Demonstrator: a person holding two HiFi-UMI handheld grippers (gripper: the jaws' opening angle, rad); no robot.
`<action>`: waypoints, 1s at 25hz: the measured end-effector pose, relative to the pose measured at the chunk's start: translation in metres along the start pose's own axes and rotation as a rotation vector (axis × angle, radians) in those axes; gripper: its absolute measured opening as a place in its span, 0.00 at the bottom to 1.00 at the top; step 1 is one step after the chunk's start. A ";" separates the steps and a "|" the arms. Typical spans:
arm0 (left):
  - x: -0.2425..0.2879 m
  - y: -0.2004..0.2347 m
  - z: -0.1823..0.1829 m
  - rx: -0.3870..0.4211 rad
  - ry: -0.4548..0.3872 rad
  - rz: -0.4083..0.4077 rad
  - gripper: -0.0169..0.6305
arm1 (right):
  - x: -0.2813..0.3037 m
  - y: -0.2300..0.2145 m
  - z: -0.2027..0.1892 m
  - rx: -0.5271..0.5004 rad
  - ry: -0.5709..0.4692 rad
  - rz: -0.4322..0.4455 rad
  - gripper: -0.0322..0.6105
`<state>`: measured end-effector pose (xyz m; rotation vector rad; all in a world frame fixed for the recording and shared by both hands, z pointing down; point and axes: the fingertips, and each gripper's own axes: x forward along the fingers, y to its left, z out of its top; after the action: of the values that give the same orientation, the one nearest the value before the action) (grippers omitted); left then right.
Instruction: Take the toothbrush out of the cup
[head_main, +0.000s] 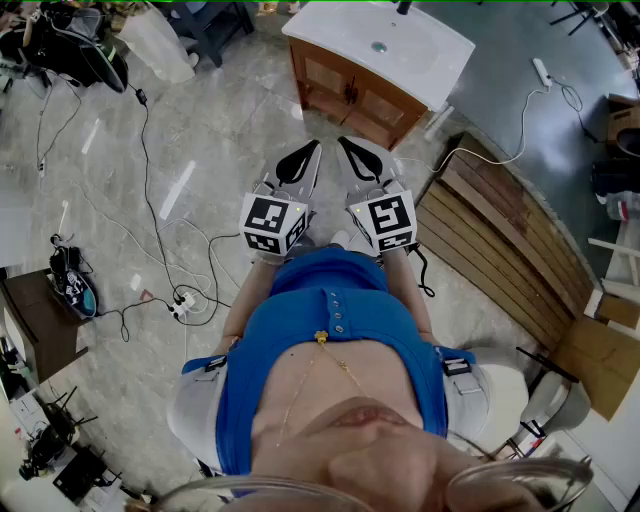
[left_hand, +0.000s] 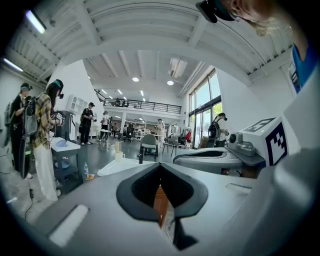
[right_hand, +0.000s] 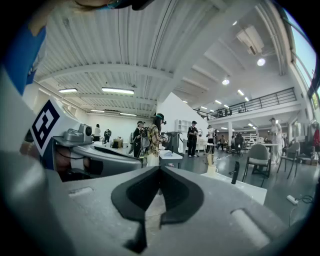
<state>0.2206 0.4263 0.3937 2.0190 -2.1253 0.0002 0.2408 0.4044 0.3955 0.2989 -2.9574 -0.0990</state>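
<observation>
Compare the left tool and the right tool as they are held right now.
The left tool slants rightward in the head view, the right tool leftward, so their tips converge. The cup sits left of the left tool's jaws in its view, right of the right tool's jaws in its view. Their marker patterns differ. Both are shut, empty and aimed toward the vanity.
</observation>
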 end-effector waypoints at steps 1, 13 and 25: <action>0.000 -0.001 -0.001 -0.001 -0.001 0.002 0.03 | -0.001 0.000 -0.001 0.000 0.001 0.002 0.05; -0.003 -0.014 -0.004 -0.008 -0.010 0.025 0.03 | -0.014 -0.003 -0.010 0.023 -0.012 0.030 0.05; 0.029 0.018 0.004 -0.021 -0.022 -0.017 0.03 | 0.024 -0.026 -0.009 0.038 -0.013 -0.008 0.05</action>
<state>0.2009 0.3980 0.3966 2.0346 -2.1119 -0.0464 0.2244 0.3733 0.4057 0.3156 -2.9743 -0.0462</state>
